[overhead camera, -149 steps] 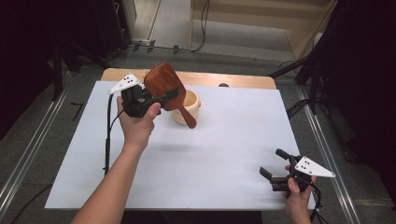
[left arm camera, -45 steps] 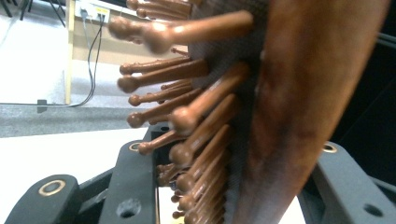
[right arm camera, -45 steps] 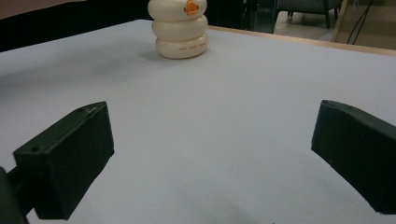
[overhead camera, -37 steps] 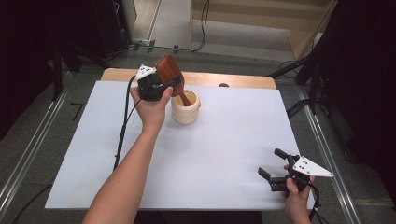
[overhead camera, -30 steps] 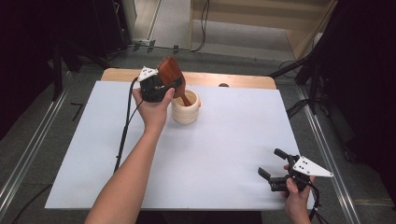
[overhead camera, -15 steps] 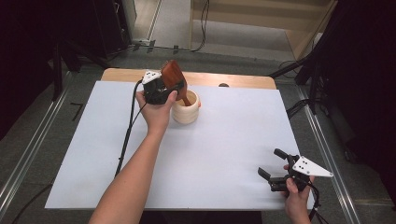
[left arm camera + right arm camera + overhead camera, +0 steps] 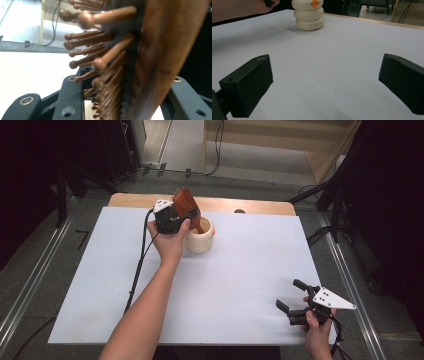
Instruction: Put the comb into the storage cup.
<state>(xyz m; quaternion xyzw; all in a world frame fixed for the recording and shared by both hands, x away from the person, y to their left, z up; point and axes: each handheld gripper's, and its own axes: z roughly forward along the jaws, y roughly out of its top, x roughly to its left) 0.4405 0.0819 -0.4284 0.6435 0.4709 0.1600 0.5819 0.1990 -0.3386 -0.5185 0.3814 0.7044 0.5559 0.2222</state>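
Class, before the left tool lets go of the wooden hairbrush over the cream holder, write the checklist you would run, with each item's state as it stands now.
1. Left tool clamped on the wooden hairbrush: ok, jaws flank its head in the left gripper view.
2. Handle end inside the cream holder: ok, it dips into the mouth.
3. Handle touching the bottom: cannot tell, hidden inside.
4. Holder upright on the white sheet: ok.
5. Right tool open and well clear of the holder: ok.
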